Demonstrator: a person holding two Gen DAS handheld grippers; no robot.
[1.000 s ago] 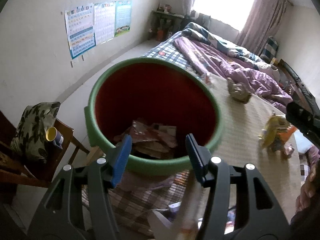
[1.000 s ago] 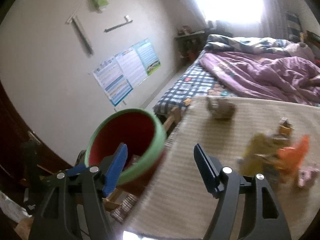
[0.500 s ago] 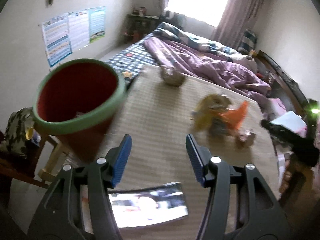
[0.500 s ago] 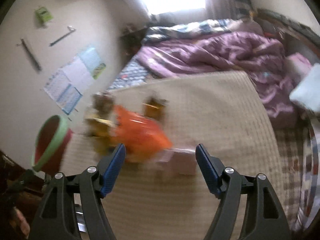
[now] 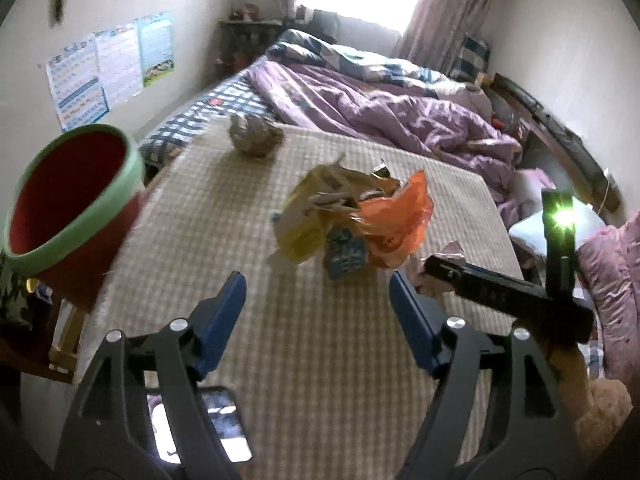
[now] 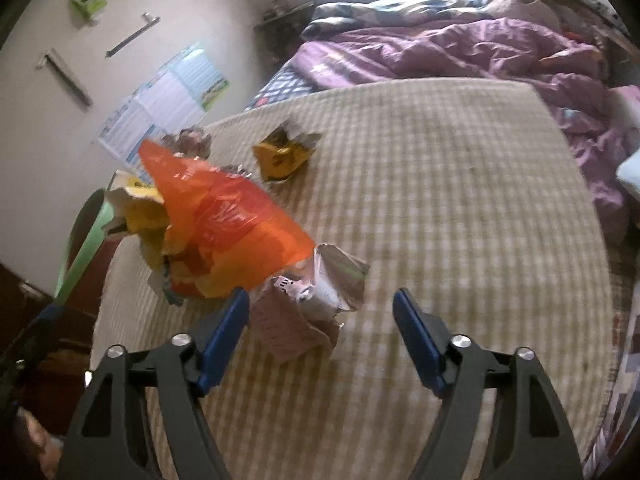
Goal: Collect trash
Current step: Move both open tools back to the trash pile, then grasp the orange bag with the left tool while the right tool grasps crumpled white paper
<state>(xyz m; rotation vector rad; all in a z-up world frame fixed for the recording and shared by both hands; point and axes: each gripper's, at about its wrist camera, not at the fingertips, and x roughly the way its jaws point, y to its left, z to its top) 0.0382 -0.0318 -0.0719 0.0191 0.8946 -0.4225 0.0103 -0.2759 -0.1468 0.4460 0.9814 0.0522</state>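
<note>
Both tongs point down at a checked beige mat and grip nothing. Left tongs: jaws spread, having just widened, bare mat between them. Ahead of them lies a heap of trash: a yellow carton, an orange plastic bag and a blue-printed wrapper. Further ahead sits a crumpled brown wad. To their left stands a red bin with a green rim, at the mat's edge. A phone lies on the mat beneath them.

Right tongs: jaws apart, having just narrowed; a pink and silver wrapper lies between them, against the left blade, not squeezed. The orange bag is just ahead to the left, a small yellow packet further ahead. Beyond the mat, a purple quilt lies rumpled on a bed; posters hang on the left wall.
</note>
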